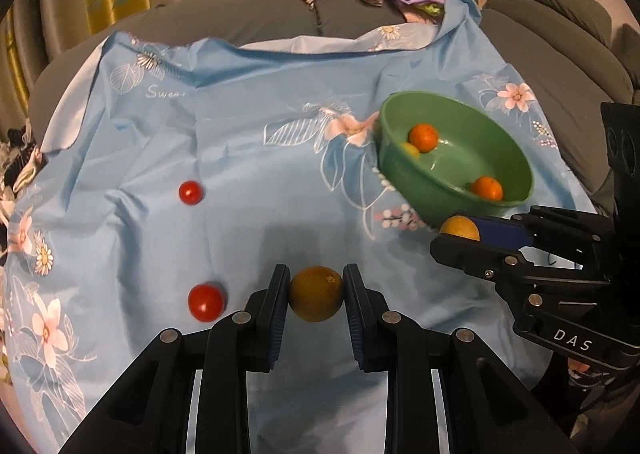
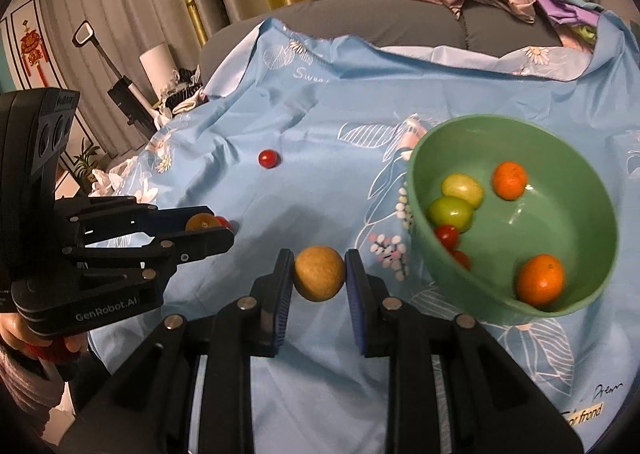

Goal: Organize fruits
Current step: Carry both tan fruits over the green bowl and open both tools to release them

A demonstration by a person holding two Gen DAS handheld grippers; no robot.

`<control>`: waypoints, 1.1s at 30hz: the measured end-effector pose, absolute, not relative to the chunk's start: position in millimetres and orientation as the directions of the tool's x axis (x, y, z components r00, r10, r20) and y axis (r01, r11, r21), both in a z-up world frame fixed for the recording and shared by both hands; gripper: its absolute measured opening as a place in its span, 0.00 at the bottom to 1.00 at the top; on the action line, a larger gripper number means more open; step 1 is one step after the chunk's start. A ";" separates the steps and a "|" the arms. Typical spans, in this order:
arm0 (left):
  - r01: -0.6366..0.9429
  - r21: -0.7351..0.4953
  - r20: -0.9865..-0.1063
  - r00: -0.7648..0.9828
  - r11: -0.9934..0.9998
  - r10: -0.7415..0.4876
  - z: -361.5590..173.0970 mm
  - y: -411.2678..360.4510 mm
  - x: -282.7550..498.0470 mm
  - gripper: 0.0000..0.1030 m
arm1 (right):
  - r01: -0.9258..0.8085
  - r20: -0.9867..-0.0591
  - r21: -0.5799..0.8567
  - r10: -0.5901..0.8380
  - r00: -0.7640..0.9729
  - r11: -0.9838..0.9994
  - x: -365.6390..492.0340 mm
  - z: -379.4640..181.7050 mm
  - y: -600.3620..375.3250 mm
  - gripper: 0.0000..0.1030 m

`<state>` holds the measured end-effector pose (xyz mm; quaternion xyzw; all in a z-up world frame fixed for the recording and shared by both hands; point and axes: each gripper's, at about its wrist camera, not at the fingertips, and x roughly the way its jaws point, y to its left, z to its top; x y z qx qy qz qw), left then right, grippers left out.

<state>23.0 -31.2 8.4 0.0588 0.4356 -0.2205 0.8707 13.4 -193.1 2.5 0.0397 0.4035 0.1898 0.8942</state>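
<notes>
Fruits are mid-haul: we've got a brownish-yellow fruit (image 1: 316,293) clamped in the left gripper (image 1: 316,294) and a tan one (image 2: 319,273) in the right gripper (image 2: 319,274), so keep both squeezed until over the green bowl (image 2: 600,254), then release low.

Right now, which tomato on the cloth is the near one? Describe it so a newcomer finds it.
Start at the blue floral cloth, left of the green bowl. Two red tomatoes lie loose there. The near tomato is the larger-looking one, just left of the left tongs; the far tomato sits further up the cloth.
</notes>
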 end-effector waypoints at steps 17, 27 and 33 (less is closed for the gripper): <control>0.581 -0.044 -0.728 0.539 0.813 -0.424 41.8 -102.8 28.7 0.26 | -0.181 -0.647 0.234 0.292 0.704 0.955 13.4 20.1 -253.7 0.26; 0.646 -0.054 -0.724 0.499 0.761 -0.476 34.2 -157.5 52.8 0.26 | -0.066 -0.650 0.212 0.191 0.736 0.975 26.0 13.9 -298.8 0.26; 0.657 -0.076 -0.744 0.463 0.750 -0.482 19.9 -176.6 69.6 0.26 | -0.035 -0.669 0.195 0.159 0.726 0.980 36.3 3.8 -309.0 0.26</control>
